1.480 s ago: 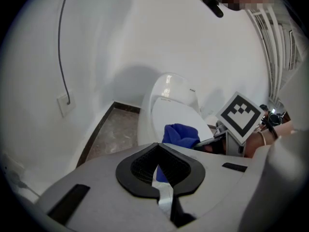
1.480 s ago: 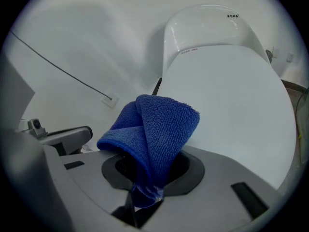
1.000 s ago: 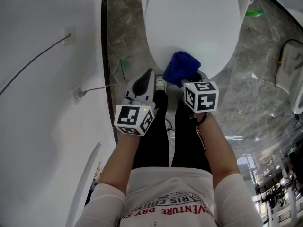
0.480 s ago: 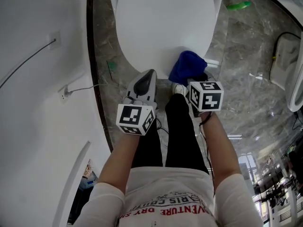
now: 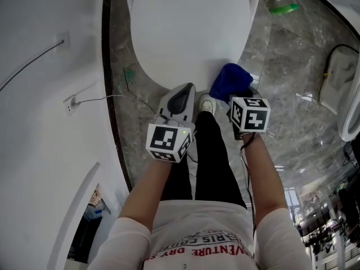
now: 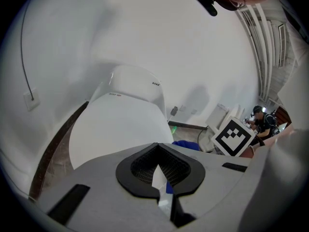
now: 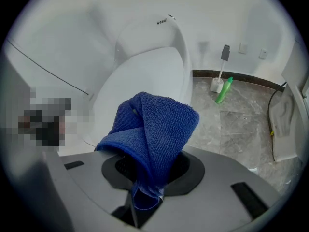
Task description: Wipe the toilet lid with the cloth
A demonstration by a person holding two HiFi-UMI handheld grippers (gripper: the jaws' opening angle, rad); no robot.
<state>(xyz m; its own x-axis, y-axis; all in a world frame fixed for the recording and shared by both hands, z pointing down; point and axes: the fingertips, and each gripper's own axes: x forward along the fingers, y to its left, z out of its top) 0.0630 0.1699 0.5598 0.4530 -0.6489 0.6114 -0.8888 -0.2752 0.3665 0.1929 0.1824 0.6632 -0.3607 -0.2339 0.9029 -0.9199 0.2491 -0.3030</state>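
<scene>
Head view: blue cloth [image 5: 229,82] is seen mid-frame by the toilet lid [image 5: 185,32] front edge, pinched in the right claw [image 7: 145,199]. Left claw [image 6: 161,190] is pressed together, empty. Toilet logo [image 7: 164,20] can't be read; "VENTURE" is printed on the shirt [image 5: 197,246].

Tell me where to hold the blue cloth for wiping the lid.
At its bunched lower end, from behind, as the right gripper has it: the blue cloth folds into a thick pad standing out ahead, free to press on the toilet lid.

green bottle [image 5: 284,8], toilet brush [image 7: 217,84], marble floor [image 5: 292,83]
</scene>
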